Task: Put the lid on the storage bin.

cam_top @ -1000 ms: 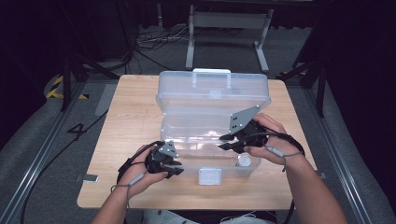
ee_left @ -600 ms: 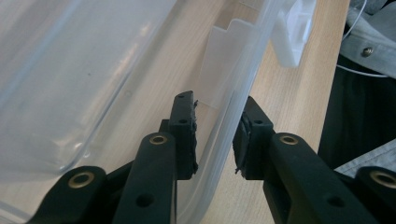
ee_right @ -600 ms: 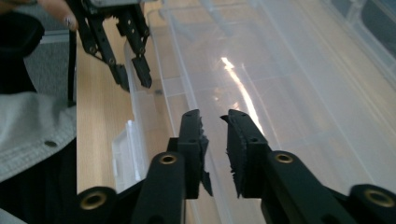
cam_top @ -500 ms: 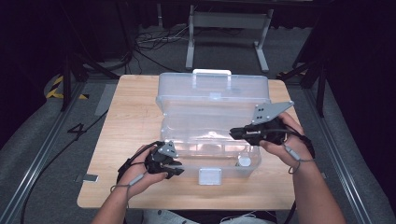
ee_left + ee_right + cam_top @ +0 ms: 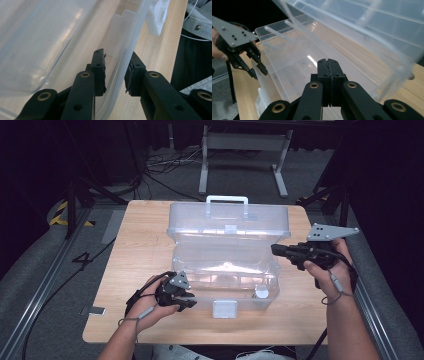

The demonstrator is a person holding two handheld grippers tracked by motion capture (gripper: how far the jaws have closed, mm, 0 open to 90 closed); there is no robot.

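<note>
Left tongs (image 5: 116, 75) straddle the box's (image 5: 225, 270) front wall without clearly pinching it; right tongs (image 5: 328, 75), just closed, pressed together on nothing beside the box on the counter (image 5: 135, 245)

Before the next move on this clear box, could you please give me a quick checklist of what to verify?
1. Lid raised, box open: ok.
2. Left tool astride the front wall: ok; firm grip: cannot tell.
3. Right tool shut with nothing between its jaws: ok.
4. Right tool outside the box's right side: ok.
5. Round thing in the box's front right corner, what it is: cannot tell.
6. Box flat on the table: ok.
</note>
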